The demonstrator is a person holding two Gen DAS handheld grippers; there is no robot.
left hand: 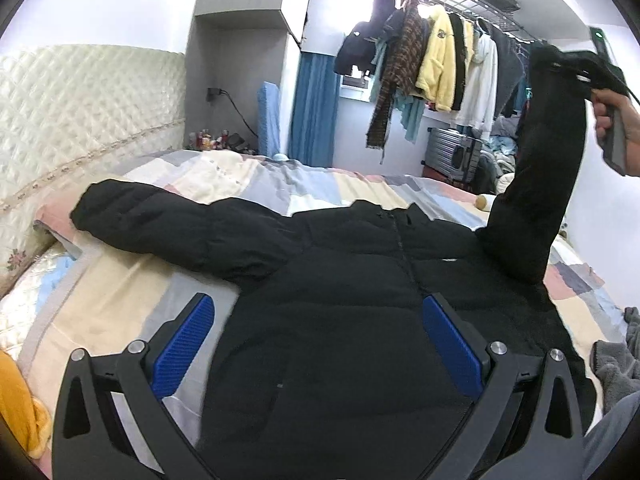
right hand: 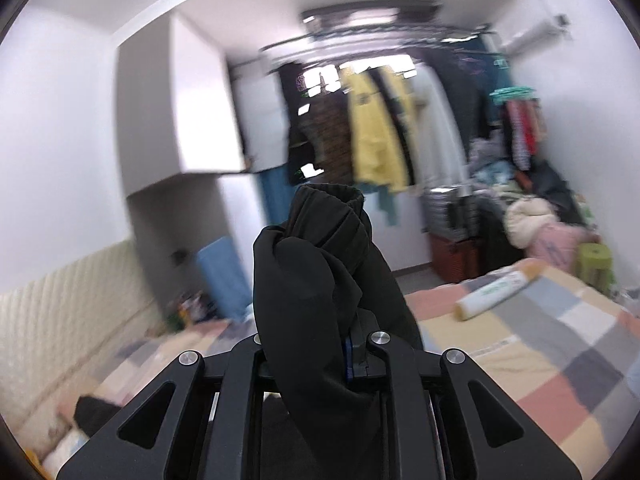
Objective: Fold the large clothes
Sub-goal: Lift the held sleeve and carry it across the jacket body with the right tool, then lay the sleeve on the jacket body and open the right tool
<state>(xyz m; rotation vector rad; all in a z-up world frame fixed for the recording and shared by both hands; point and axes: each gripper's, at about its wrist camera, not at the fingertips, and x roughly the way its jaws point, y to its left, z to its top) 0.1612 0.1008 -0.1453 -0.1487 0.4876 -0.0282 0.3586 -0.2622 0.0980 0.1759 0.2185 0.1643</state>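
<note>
A black puffer jacket [left hand: 360,280] lies front-up across the patchwork bed [left hand: 120,300], one sleeve stretched toward the quilted headboard [left hand: 80,120]. The left claw [left hand: 320,340] hovers wide open over the jacket's body, gripping nothing. The right claw [right hand: 352,344] is clamped on the other sleeve's cuff [right hand: 328,240], lifted high. A white tube [right hand: 496,288] rests on the bed nearby; a crowded clothes rack [left hand: 440,60] hangs beyond.

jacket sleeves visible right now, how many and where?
2. One sleeve lies flat, stretched out toward the headboard on the bed. The other sleeve is lifted off the bed, its cuff clamped in the right tool. Left tool is open above the jacket body.
</note>
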